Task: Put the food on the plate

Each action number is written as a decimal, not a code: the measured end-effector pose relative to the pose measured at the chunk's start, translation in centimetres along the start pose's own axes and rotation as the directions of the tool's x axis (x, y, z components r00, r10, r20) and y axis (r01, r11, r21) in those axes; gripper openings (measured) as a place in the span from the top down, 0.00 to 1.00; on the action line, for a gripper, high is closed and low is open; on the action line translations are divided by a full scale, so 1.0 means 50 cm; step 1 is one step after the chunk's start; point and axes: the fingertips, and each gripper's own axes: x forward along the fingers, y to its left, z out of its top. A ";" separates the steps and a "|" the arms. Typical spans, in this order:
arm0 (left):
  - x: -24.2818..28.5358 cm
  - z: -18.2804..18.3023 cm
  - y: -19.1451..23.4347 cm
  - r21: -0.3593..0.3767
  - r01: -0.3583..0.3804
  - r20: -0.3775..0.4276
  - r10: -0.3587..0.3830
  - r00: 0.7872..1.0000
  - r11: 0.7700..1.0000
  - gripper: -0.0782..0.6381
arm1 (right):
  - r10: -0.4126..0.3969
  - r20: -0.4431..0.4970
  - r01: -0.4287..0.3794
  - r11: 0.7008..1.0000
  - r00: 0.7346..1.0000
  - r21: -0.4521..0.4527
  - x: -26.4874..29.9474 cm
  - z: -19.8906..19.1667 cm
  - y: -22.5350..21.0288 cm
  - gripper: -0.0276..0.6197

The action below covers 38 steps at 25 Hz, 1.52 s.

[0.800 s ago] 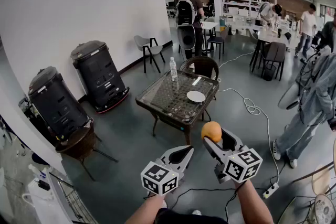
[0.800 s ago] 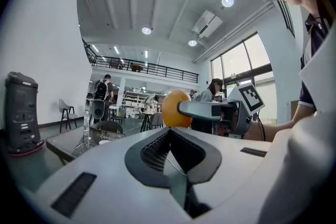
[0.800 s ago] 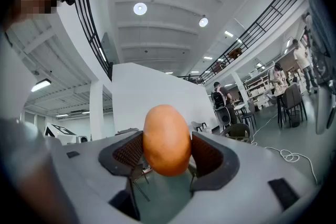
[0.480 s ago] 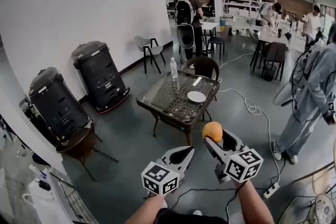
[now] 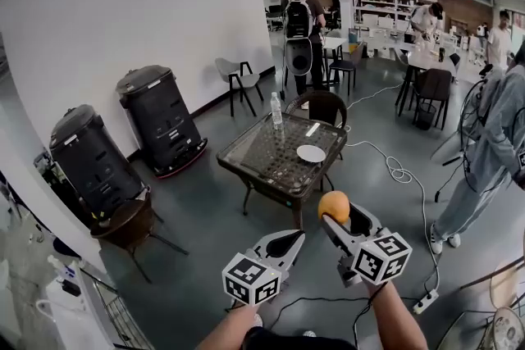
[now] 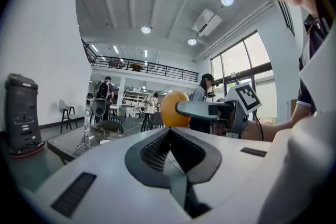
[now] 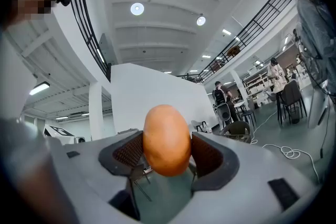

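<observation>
A person stands in a large open hall, holding a gripper in each hand low in the near foreground. The right gripper (image 5: pixel 340 217) holds an orange (image 5: pixel 334 206) between its fingers (image 7: pixel 208 157). They stand wide apart and press on the fruit from both sides. The orange sits up at the tips, in the air above the grey floor (image 5: pixel 205 217). The left gripper (image 5: pixel 292 238), just left of the right one, has its fingers (image 6: pixel 151 150) closed together with nothing between them.

Farther off, beyond the orange, stands a dark counter (image 5: pixel 261 164) with a glass top. A white plate (image 5: pixel 311 153) lies on the counter's right side, well apart from the orange. A clear bottle (image 5: pixel 277 111) stands upright near the counter's far edge, and a dark chair (image 5: pixel 318 105) is just behind the counter.

Two black bins (image 5: pixel 160 120) stand along the white wall at left. A white cable (image 5: pixel 399 173) trails over the floor at right. A person in grey (image 5: pixel 490 145) stands at the right edge, and other people are far back among tables.
</observation>
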 end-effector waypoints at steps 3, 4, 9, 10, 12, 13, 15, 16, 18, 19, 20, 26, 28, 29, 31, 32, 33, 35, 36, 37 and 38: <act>0.010 -0.002 0.005 0.000 -0.003 0.000 0.003 1.000 1.000 0.88 | 0.002 -0.001 -0.002 1.000 1.000 0.001 0.004 -0.002 -0.010 0.50; 0.015 -0.002 0.006 -0.002 -0.003 -0.001 0.003 1.000 1.000 0.88 | 0.003 0.000 -0.003 1.000 1.000 0.002 0.005 -0.002 -0.015 0.50; 0.042 -0.006 0.006 -0.006 0.000 -0.008 0.000 1.000 1.000 0.88 | 0.010 0.006 -0.010 1.000 1.000 -0.009 0.007 0.004 -0.036 0.50; 0.046 -0.007 0.009 -0.006 0.000 -0.010 0.000 1.000 1.000 0.88 | 0.013 0.004 -0.013 1.000 1.000 -0.010 0.010 0.003 -0.039 0.50; 0.057 -0.007 0.016 -0.006 0.001 -0.016 -0.001 1.000 1.000 0.88 | 0.020 0.000 -0.020 1.000 1.000 -0.011 0.019 0.001 -0.046 0.50; 0.062 -0.007 0.021 -0.006 0.002 -0.020 -0.002 1.000 1.000 0.88 | 0.023 -0.001 -0.023 1.000 1.000 -0.012 0.025 0.002 -0.049 0.50; 0.074 -0.005 0.032 -0.005 0.007 -0.028 -0.007 1.000 1.000 0.88 | 0.030 0.002 -0.029 0.999 1.000 -0.014 0.038 0.006 -0.057 0.50; 0.080 -0.005 0.039 -0.006 0.010 -0.032 -0.010 0.999 1.000 0.88 | 0.031 0.006 -0.031 0.999 0.999 -0.014 0.045 0.008 -0.061 0.50; 0.094 -0.009 0.056 -0.006 0.016 -0.038 -0.016 0.999 1.000 0.88 | 0.034 0.014 -0.034 0.999 0.999 -0.015 0.059 0.008 -0.072 0.50; 0.102 -0.012 0.064 -0.007 0.018 -0.040 -0.019 0.999 1.000 0.88 | 0.035 0.016 -0.035 0.999 0.999 -0.016 0.067 0.007 -0.079 0.50; 0.111 -0.015 0.073 -0.007 0.022 -0.039 -0.022 0.999 1.000 0.88 | 0.034 0.018 -0.033 0.999 0.999 -0.017 0.075 0.005 -0.088 0.50; 0.169 -0.027 0.160 -0.017 0.030 -0.047 -0.031 0.998 0.999 0.88 | 0.011 0.003 -0.011 1.000 1.000 -0.017 0.156 -0.008 -0.147 0.50; 0.188 -0.026 0.198 -0.025 0.036 -0.047 -0.037 0.998 0.999 0.88 | 0.003 -0.003 -0.003 1.000 1.000 -0.018 0.192 -0.009 -0.165 0.50; 0.197 -0.024 0.217 -0.027 0.041 -0.046 -0.042 0.998 0.999 0.88 | -0.002 -0.006 0.002 1.000 1.000 -0.019 0.212 -0.009 -0.174 0.50; 0.215 -0.022 0.256 -0.033 0.054 -0.048 -0.056 0.997 0.998 0.88 | -0.013 -0.010 0.013 1.000 1.000 -0.019 0.254 -0.008 -0.191 0.50; 0.224 -0.023 0.276 -0.037 0.061 -0.051 -0.063 0.997 0.997 0.88 | -0.020 -0.011 0.019 1.000 1.000 -0.017 0.275 -0.007 -0.199 0.50; 0.233 -0.023 0.297 -0.041 0.068 -0.056 -0.070 0.996 0.997 0.88 | -0.026 -0.012 0.025 1.000 1.000 -0.013 0.296 -0.006 -0.207 0.50; 0.251 -0.023 0.336 -0.048 0.081 -0.066 -0.084 0.994 0.996 0.88 | -0.039 -0.017 0.039 0.999 0.999 -0.009 0.338 -0.006 -0.223 0.50; 0.261 -0.022 0.357 -0.050 0.088 -0.070 -0.092 0.993 0.995 0.88 | -0.047 -0.019 0.047 0.999 0.999 -0.007 0.358 -0.006 -0.232 0.50; 0.272 -0.022 0.379 -0.053 0.095 -0.075 -0.098 0.992 0.994 0.88 | -0.055 -0.021 0.055 0.998 0.998 -0.004 0.380 -0.006 -0.242 0.50; 0.284 -0.021 0.403 -0.056 0.101 -0.078 -0.105 0.991 0.993 0.88 | -0.063 -0.023 0.063 0.998 0.998 -0.001 0.403 -0.005 -0.253 0.50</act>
